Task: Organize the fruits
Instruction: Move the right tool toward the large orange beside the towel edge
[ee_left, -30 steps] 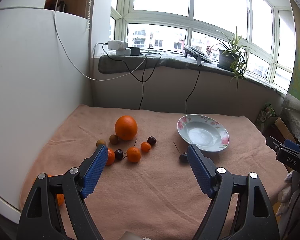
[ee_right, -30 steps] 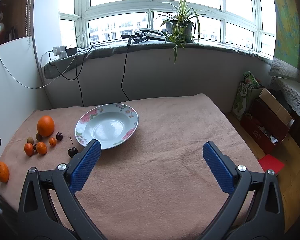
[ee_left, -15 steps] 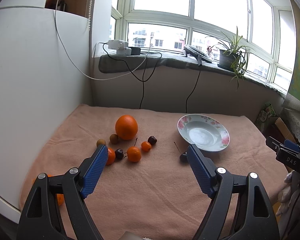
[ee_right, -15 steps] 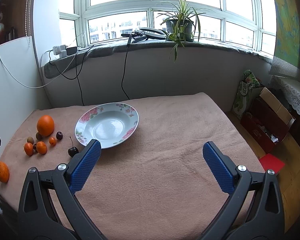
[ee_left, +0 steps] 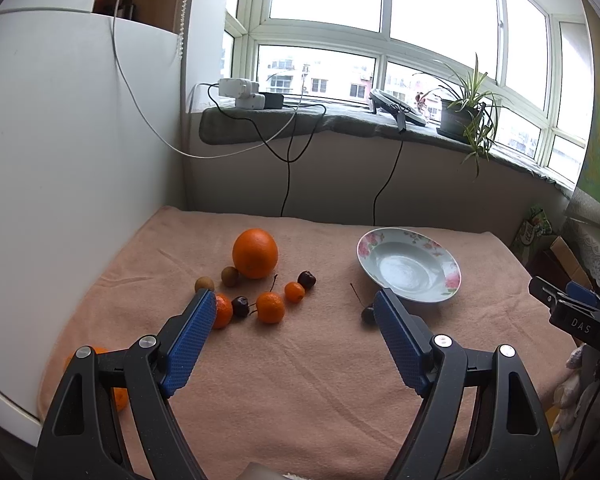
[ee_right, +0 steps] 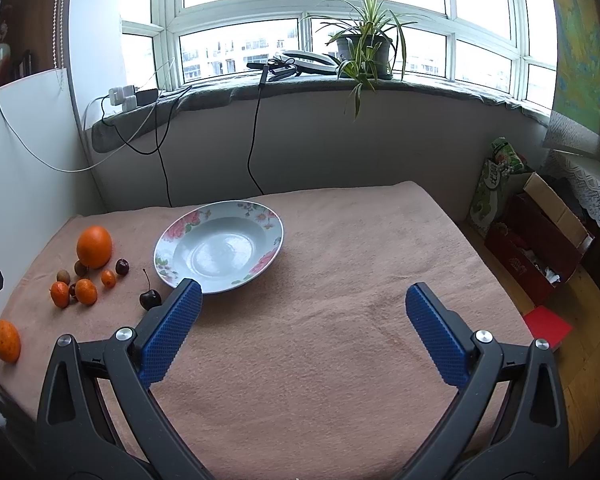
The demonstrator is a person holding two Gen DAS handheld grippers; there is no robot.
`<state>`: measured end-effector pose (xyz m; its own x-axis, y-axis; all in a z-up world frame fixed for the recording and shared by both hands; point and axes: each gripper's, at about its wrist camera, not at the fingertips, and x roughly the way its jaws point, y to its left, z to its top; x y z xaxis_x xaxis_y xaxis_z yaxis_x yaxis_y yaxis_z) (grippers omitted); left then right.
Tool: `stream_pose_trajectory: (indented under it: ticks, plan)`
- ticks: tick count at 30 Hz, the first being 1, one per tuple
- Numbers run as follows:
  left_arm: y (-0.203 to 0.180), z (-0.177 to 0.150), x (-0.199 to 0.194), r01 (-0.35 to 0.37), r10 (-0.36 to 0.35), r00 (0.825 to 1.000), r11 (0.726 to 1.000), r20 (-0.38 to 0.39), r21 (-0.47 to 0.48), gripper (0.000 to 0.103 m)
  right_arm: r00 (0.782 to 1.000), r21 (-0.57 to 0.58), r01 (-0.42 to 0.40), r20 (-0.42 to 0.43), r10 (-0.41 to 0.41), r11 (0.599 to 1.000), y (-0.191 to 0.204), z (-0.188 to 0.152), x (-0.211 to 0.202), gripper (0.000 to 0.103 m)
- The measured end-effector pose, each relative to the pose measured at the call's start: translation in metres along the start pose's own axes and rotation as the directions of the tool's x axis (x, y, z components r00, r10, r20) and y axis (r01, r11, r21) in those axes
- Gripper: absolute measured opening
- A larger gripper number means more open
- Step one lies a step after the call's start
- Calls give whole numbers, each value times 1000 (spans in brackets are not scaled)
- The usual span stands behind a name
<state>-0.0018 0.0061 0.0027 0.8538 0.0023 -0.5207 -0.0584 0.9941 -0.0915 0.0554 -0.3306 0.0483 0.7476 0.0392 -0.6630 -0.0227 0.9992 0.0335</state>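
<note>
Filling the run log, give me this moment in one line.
left gripper: open, empty | right gripper: open, empty | plate: empty | fruit: all on cloth

Both wrist views look forward over the table toward the window, sharing the floral plate [ee_left: 408,266] [ee_right: 220,246].

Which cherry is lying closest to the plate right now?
The lone cherry with the upright stem, just off the plate rim. The other two cherries sit farther away among the orange fruits.

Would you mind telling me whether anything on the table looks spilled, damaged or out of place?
Nothing spilled or damaged. One orange fruit lies alone near the cloth's edge, apart from the cluster by the large orange; the plate is empty.
</note>
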Motion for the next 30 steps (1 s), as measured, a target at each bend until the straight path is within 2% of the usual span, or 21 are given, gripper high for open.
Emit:
stream_pose_trajectory:
  ticks: [17, 25, 30]
  plan:
    - [28, -9, -5, -44, 44, 999, 998, -9, -47, 81, 998, -42, -65, -28, 63, 997, 31, -3, 8, 103]
    - [50, -15, -9, -75, 74, 997, 994, -14, -79, 81, 993, -95, -114, -44, 110, 989, 60, -4, 14, 103]
    - [68, -23, -14, -103, 101, 995, 989, -22, -108, 81, 984, -141, -173, -58, 166, 975, 86, -4, 17, 103]
